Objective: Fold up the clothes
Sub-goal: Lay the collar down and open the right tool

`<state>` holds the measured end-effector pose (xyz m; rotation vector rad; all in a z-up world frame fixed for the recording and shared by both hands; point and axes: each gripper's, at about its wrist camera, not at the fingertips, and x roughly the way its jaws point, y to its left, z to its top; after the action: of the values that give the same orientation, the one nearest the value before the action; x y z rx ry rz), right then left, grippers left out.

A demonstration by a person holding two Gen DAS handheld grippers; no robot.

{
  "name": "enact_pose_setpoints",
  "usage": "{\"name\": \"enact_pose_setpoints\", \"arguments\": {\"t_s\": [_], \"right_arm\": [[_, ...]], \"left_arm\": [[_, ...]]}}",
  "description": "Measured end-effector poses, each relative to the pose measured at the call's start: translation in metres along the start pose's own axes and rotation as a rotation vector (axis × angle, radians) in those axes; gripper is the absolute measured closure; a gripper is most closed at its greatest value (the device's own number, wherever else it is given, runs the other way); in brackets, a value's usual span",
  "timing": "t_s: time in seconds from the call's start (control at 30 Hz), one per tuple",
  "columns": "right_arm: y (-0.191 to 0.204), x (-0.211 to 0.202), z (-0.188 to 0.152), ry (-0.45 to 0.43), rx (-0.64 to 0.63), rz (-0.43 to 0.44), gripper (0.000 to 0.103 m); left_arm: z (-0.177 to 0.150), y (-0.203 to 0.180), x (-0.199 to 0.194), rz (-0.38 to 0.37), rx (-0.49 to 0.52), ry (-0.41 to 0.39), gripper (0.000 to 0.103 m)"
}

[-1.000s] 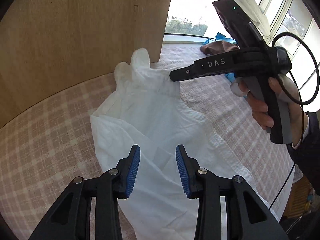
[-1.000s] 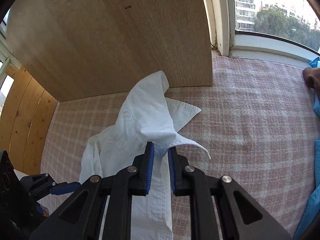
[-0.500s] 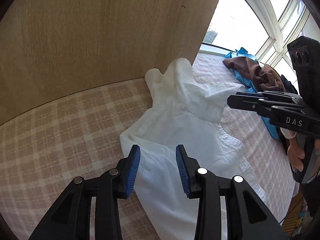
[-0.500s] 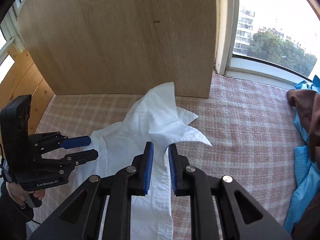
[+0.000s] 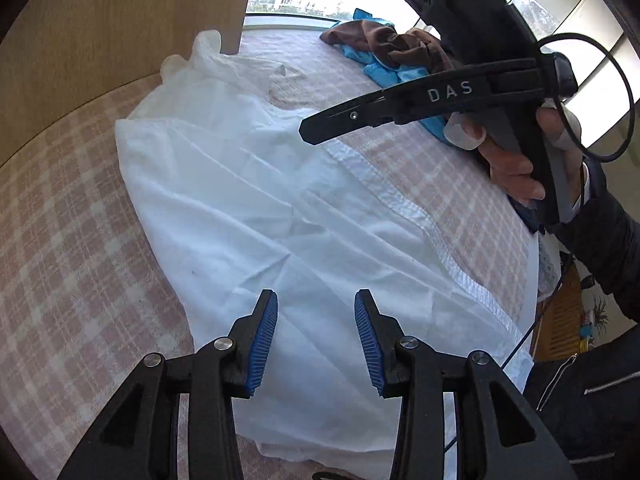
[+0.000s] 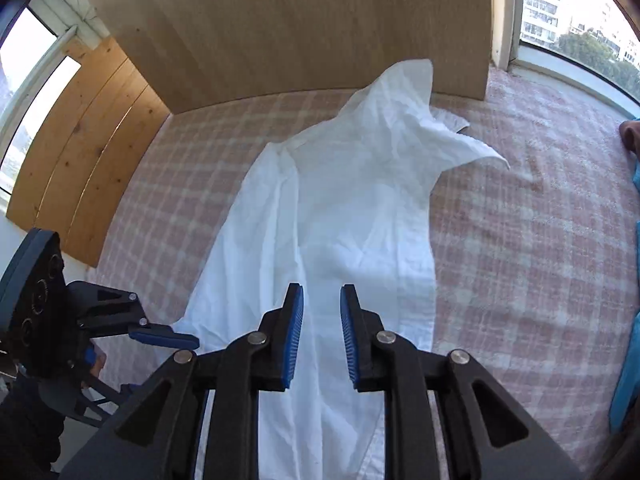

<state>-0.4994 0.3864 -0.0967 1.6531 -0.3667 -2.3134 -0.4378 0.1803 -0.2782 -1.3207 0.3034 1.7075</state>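
A white shirt (image 5: 260, 208) lies stretched along the pink checked bedcover (image 5: 60, 240), its collar end bunched against a wooden board. In the right wrist view the shirt (image 6: 352, 208) runs away from me, and its collar (image 6: 452, 140) sticks out to the right. My left gripper (image 5: 316, 300) hovers over the shirt's lower part; its jaws are opening and nothing is between them. My right gripper (image 6: 322, 296) is open over the shirt's middle, its pads apart and clear of the cloth. The right gripper (image 5: 308, 132) also shows above the shirt's right edge, held by a hand. The left gripper (image 6: 164, 338) shows at the shirt's near left edge.
A tall wooden board (image 6: 300, 20) stands behind the collar end. A heap of brown and blue clothes (image 5: 392, 52) lies at the far right by the window. A blue garment (image 6: 628, 360) sits at the right edge of the bed. The bed's near edge drops off at the right.
My right gripper has let go of the collar, which it pinched before, and pulled back along the shirt. The left gripper has swung over the shirt's lower part.
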Motion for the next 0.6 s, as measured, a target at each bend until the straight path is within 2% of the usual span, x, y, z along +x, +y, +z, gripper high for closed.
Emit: {"name": "enact_pose_setpoints", "arguments": {"t_s": [0.07,0.13,0.2,0.23,0.3,0.37,0.4,0.47,0.5,0.53,0.57,0.6], "right_arm": [[0.015,0.02,-0.012,0.059,-0.01,0.072,0.084],[0.029,0.039,-0.013,0.081,-0.062,0.013,0.084],[0.03,0.05,-0.01,0.063,-0.1,-0.221,0.084],[0.028,0.046,-0.009,0.043,-0.097,-0.263,0.084],[0.028,0.027,-0.009,-0.007,-0.067,-0.252,0.084],[0.043,0.011,-0.014,-0.037,-0.093,-0.15,0.084],[0.054,0.01,-0.016,-0.026,-0.123,-0.108,0.084],[0.071,0.026,-0.018,0.051,-0.164,-0.065,0.084],[0.075,0.036,-0.021,0.088,-0.173,-0.059,0.084],[0.07,0.045,-0.02,0.11,-0.159,-0.094,0.084],[0.064,0.054,-0.019,0.131,-0.144,-0.128,0.084],[0.053,0.051,-0.017,0.118,-0.094,-0.117,0.092]], "left_arm": [[-0.015,0.006,0.001,0.009,-0.028,0.001,0.065],[-0.022,0.018,-0.005,-0.013,-0.088,-0.025,0.065],[-0.026,0.027,-0.023,-0.008,-0.143,-0.075,0.065],[-0.028,0.031,-0.033,0.0,-0.163,-0.104,0.065],[-0.03,0.031,-0.047,-0.009,-0.173,-0.139,0.065],[-0.027,0.027,-0.039,-0.037,-0.151,-0.124,0.063],[-0.025,0.025,-0.034,-0.051,-0.139,-0.114,0.062],[-0.021,0.021,-0.024,-0.079,-0.115,-0.096,0.062],[-0.022,0.021,-0.015,-0.047,-0.112,-0.063,0.062],[-0.023,0.021,-0.005,-0.001,-0.113,-0.032,0.063],[-0.025,0.021,-0.001,0.004,-0.112,-0.032,0.065],[-0.026,0.022,-0.003,-0.002,-0.114,-0.042,0.065]]}}
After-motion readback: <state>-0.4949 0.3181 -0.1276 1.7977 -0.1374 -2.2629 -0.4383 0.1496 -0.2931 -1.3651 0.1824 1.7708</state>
